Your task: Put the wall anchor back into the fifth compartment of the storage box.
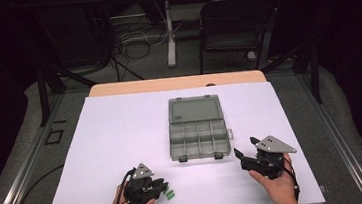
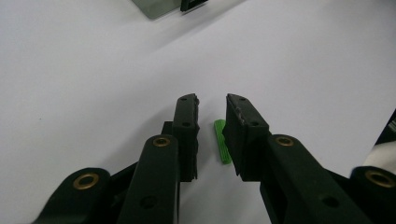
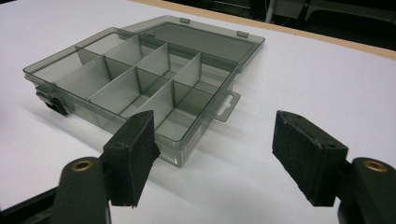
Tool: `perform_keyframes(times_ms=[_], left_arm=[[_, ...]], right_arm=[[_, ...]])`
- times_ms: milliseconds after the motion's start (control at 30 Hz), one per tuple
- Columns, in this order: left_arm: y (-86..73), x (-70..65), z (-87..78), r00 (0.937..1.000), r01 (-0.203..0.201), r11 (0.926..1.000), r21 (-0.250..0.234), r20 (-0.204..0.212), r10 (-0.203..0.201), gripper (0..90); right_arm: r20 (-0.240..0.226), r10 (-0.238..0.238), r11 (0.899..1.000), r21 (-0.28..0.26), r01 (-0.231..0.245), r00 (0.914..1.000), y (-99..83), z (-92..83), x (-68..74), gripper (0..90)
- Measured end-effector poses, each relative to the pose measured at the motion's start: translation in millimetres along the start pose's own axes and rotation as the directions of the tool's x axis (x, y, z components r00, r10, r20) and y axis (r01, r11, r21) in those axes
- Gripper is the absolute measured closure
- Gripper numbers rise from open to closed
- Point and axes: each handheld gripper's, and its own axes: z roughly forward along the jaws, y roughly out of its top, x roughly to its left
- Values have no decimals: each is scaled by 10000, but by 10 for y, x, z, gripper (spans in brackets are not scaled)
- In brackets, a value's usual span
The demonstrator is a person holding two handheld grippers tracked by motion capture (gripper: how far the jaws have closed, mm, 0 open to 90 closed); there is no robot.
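A small green ribbed piece [image 2: 222, 141] lies on the white table sheet [image 1: 117, 138], between the jaws of my left gripper [image 2: 212, 112]. It sits close against the right-hand pad, with a gap to the left-hand pad, so the jaws are not pressing on it. In the high view my left gripper [image 1: 163, 186] is at the near edge with green pieces [image 1: 171, 195] just to its right. A smoky clear compartment box [image 1: 171, 133] lies open mid-table, its compartments empty [image 3: 56, 63]. My right gripper [image 3: 217, 149] stands open and empty to the right of the box [image 1: 244, 146].
The box's lid [image 1: 194, 109] lies flat on its far side, and two black latches [image 1: 182, 158] face me. A corner of the box [image 2: 154, 7] shows beyond my left gripper. A dark chair [image 1: 234, 24] and cables sit on the floor past the table's far edge.
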Motion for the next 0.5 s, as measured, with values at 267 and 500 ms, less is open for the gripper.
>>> perform_keyframes(times_ms=[267,500], left_arm=[[-11,-20,22,10000,-36,9999,147,92,35,775],[-27,-52,66,9999,-102,9994,343,88,99,807]], right_arm=[[-46,11,9999,142,-10,10000,3,-10,-7,298],[61,77,9999,-78,-76,10000,-8,11,-5,300]])
